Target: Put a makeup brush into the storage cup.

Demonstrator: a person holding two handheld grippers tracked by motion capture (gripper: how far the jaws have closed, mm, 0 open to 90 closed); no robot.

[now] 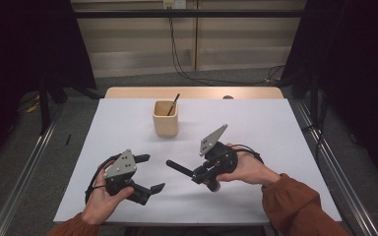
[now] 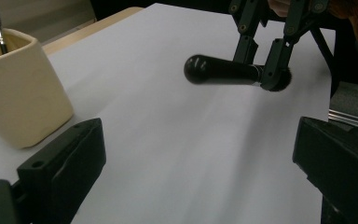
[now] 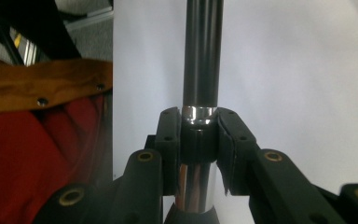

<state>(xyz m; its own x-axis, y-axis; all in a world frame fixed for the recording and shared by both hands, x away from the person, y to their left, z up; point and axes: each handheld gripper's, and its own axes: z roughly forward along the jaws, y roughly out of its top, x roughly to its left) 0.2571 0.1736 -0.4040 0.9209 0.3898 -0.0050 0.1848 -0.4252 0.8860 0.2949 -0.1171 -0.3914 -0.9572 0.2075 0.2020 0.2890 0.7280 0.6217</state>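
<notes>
While the right gripper (image 1: 195, 173) clamps a black brush (image 1: 178, 167) by the shiny band near its bristle end, the handle juts free of the jaws, its long axis running nearly level above the white sheet (image 1: 256, 128) and its rounded tip aimed toward the left gripper (image 1: 150, 173). In the right gripper view the pads (image 3: 169, 135) press on both sides of the brush (image 3: 203, 56), whose shaft runs straight up out of the jaws. The left gripper's jaws stand wide apart with nothing between them, held just above the sheet near its close edge; the left gripper view looks across bare sheet to the brush (image 2: 223, 71), its blunt end pointing left in that view. A cream cup (image 1: 165, 118) stands farther back, well apart from both grippers, with a thin dark stick (image 1: 173, 104) leaning out of it. Bare sheet lies between the grippers and the cup, and on to the far edge, where a strip of wooden tabletop (image 1: 128, 92) shows.
</notes>
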